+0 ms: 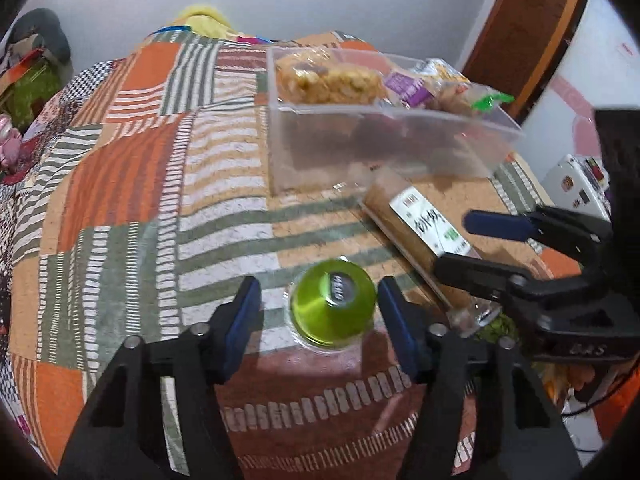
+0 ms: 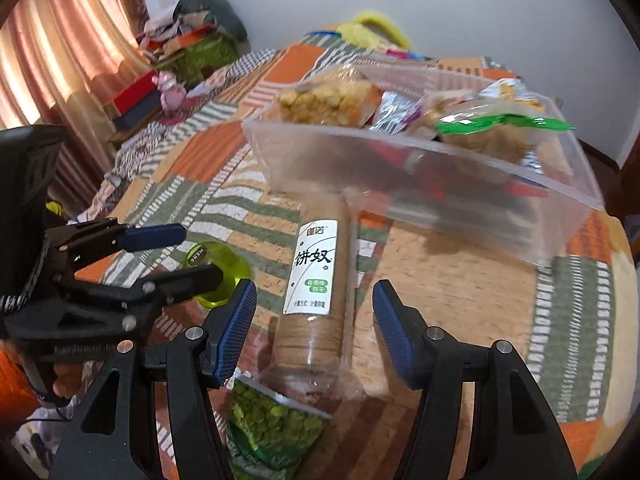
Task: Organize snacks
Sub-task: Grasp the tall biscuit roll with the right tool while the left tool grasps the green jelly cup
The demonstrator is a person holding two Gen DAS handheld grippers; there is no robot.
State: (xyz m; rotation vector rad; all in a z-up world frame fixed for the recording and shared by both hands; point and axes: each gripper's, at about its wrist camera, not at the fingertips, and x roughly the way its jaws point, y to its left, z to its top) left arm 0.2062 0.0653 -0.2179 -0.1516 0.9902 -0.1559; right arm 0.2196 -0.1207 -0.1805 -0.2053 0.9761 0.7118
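Patchwork bedspread (image 1: 132, 184) as work surface; clear bin (image 1: 384, 140) on it holds snack packs; left gripper (image 1: 318, 308) jaws apart, straddling green jelly cup (image 1: 334, 304), pads not touching; right gripper (image 2: 314, 320) jaws apart around biscuit tube (image 2: 316, 292), no contact; green pea pack (image 2: 272, 420) beside tube's near end.

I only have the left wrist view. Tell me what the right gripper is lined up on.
Observer: The right gripper straddles the biscuit tube, with its pads clear of both sides.
Operator: Report what sits at that tube's near end.
Observer: A packet of green peas lies against it, below the gripper's left finger.
Operator: Describe what is beyond the bed's far left.
Observer: A pink curtain hangs there.
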